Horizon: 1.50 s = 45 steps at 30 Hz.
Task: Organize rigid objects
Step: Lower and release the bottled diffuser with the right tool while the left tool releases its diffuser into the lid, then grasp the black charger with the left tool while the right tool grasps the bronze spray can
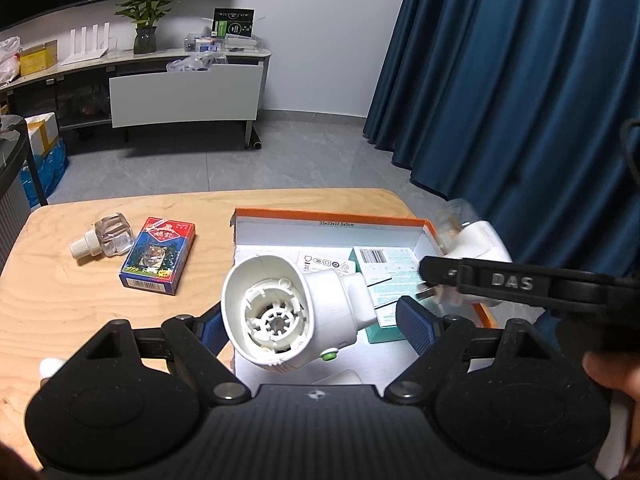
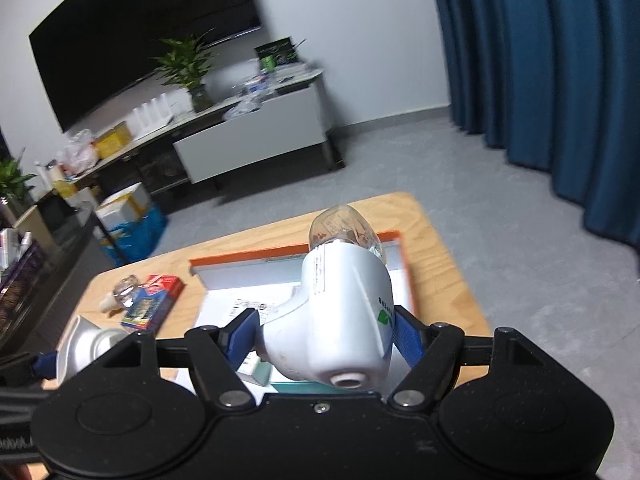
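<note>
Two white plug-in diffusers, one clamped in each gripper's jaws: left gripper (image 1: 308, 316), right gripper (image 2: 324, 336), both over the orange-rimmed tray (image 1: 332, 216). Risk: crowded approach, casings collide, grip slips.

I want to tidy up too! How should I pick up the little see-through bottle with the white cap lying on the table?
Grip the clear bottle across its square glass body, coming from above. It lies on its side with the white cap pointing left; the body is broad and flat-sided, while the cap is narrow and ribbed. The card box sits close on the right.
</note>
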Each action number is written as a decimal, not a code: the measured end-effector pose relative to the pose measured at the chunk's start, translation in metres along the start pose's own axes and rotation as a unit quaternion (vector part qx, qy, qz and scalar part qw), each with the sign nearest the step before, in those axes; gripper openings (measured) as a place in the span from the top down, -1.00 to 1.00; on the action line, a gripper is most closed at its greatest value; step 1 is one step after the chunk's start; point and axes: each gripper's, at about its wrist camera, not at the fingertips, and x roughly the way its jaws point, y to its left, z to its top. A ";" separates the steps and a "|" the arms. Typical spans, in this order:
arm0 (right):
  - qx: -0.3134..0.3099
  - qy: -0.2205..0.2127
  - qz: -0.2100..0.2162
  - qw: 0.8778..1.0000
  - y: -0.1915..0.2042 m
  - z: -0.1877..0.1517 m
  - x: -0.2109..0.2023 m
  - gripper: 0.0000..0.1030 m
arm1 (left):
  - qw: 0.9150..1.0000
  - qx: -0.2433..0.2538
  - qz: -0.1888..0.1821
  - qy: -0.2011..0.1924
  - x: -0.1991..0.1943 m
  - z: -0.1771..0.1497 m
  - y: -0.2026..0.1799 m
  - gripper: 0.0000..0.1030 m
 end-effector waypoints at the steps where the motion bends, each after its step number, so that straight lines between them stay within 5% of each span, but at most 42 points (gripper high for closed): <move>1: -0.005 -0.003 -0.006 1.000 0.001 0.001 0.000 -0.68 | 1.000 0.001 0.000 0.001 0.000 0.000 0.000 -0.68; 22: -0.019 -0.078 -0.065 0.995 0.014 0.005 -0.071 -0.75 | 0.997 0.045 -0.057 0.013 0.016 -0.006 -0.032 -0.80; 45: -0.054 -0.053 0.006 0.997 0.087 -0.024 -0.078 -0.84 | 0.999 -0.013 0.041 -0.018 -0.053 -0.022 0.048 -0.81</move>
